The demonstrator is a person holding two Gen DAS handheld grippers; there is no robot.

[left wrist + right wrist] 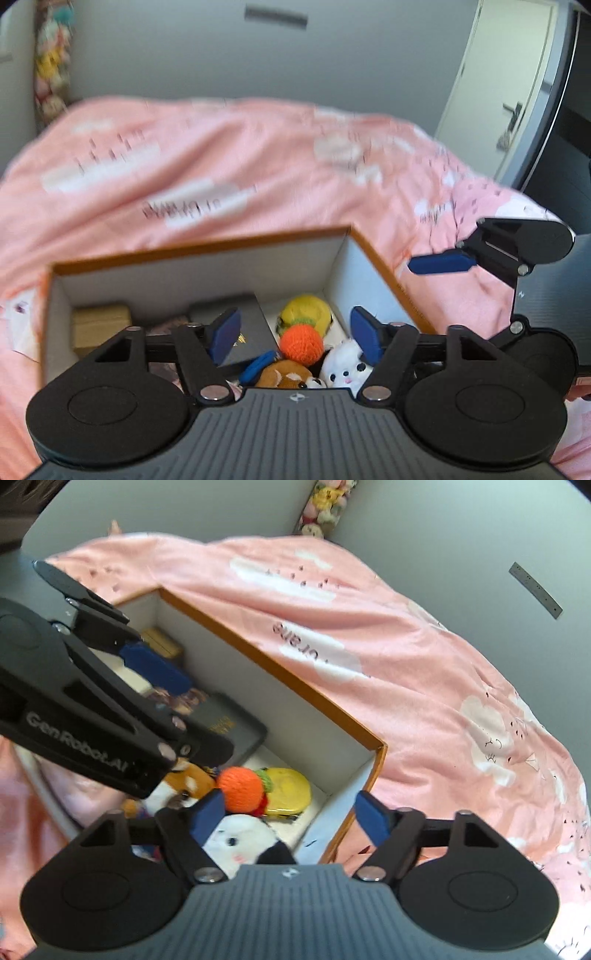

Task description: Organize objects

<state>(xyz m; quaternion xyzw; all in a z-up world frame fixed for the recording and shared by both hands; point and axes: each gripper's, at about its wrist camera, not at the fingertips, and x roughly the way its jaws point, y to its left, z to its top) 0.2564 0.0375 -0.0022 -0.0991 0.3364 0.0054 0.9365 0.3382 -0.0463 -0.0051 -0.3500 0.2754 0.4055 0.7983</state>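
Observation:
An open box [207, 242] with an orange rim and white walls sits on a pink bedspread. Inside lie an orange knitted ball [301, 341], a yellow toy [306, 308], a white plush [341, 363], a brown plush [284, 374], a dark book [243, 332] and a tan box [99, 325]. My left gripper [295, 338] hovers above the box, open, with nothing between its blue pads. My right gripper [291, 816] is open and empty too, over the box's near corner [369, 771]. The same ball [240, 788] and white plush [240, 840] lie below it.
The pink bedspread [221, 166] with white cloud prints covers the bed all around the box. A grey wall stands behind, a door [517, 92] at the right, and a column of small plush toys [51, 62] hangs at the far left corner.

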